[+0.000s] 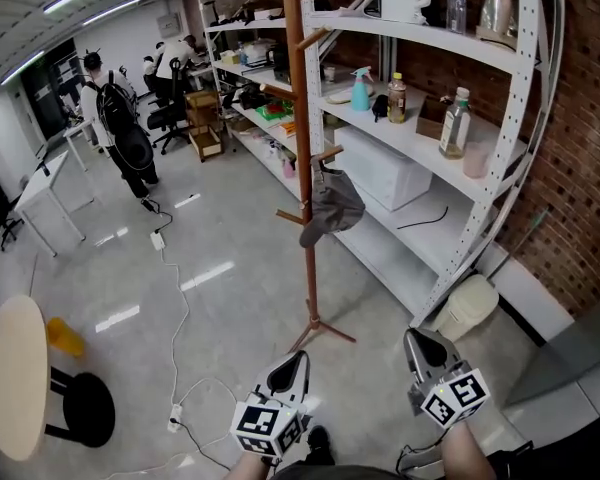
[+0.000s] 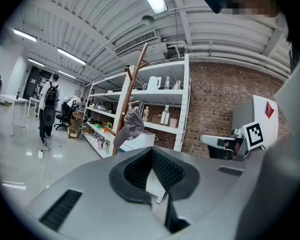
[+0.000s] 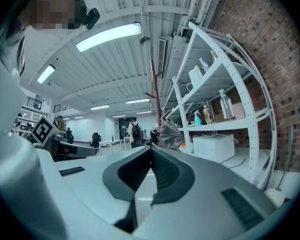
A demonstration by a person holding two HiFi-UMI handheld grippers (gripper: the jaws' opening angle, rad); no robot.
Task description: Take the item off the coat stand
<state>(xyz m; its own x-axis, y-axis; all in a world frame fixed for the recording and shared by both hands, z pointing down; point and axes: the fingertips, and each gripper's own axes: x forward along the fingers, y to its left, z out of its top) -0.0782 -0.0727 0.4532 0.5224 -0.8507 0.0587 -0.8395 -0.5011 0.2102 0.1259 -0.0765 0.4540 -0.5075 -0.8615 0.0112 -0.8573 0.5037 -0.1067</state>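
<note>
The coat stand [image 1: 301,118] is cut off above.

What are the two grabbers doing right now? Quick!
Left gripper: closed, holding nothing.
Right gripper: closed, holding nothing.

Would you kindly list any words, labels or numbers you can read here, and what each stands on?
None legible.
Labels on the clear bottle and small brown bottle: too small.
Square markers on left gripper and right gripper: patterns, no text.
</note>
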